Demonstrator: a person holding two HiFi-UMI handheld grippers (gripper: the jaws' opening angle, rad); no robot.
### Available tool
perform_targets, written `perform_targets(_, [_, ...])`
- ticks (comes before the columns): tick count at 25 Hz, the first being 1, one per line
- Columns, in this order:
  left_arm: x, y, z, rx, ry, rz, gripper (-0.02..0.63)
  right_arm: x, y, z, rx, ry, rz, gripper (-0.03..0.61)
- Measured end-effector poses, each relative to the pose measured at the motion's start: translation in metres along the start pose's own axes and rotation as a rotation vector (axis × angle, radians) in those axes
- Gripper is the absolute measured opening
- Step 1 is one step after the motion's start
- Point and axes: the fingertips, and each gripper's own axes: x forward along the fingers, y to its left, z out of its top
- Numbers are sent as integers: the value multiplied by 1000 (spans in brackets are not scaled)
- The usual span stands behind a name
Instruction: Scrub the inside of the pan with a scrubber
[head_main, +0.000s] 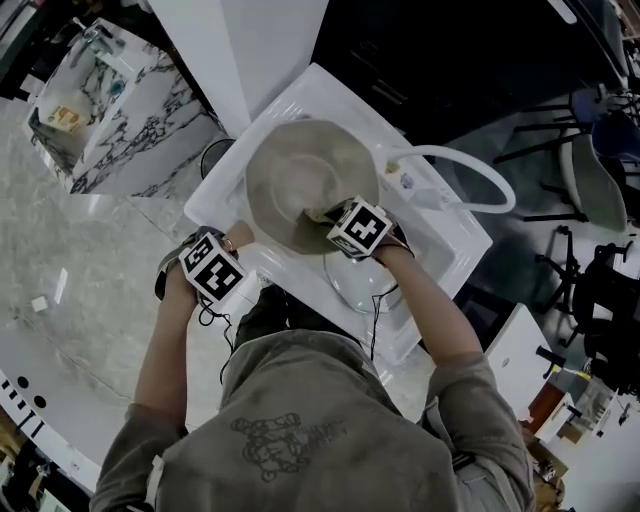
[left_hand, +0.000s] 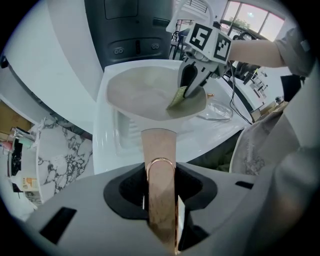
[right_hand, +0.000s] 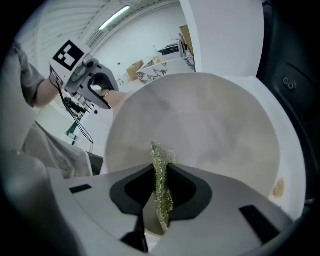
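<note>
Pan (head_main: 300, 180), pale grey inside, is lying over the far-left part of a white sink (head_main: 452, 238) as a person is holding a tool in each hand. Left tongs (left_hand: 161, 192) are clenching the pan's copper-coloured handle (left_hand: 159, 145), which is running out toward the near left; the handle is sitting squarely between the two jaws. Right tongs (right_hand: 159, 200) are grasping a thin green scrubber (right_hand: 161, 162) edge-on, and the scrubber's free end is touching the pan's inner wall at its near-right side. A white hose (head_main: 450, 151) is curving over the sink's far-right corner. A marble-patterned cabinet (head_main: 130, 130) is standing well apart at the far left.
</note>
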Motion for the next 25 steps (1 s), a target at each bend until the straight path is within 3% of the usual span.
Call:
perform_targets(8, [-1,1,0,-20,-7,15,155,-11,58,41,290,-220,369,75])
perform_targets(13, [-3,3,-2,-15,-5,43,156,-38,64,81,421,-440,478,75])
perform_targets(16, [-9,6,-4,-9,-12,80,167,-63,54,103,464,-616,431,75])
perform_targets(20, [-28,5,-1,-25,-78,106,201,-106,39,121,469,-818,281,75])
perform_targets(25, [-57,-1,5,-49,-165,118,206,-155,32,128,422,-937,95,75])
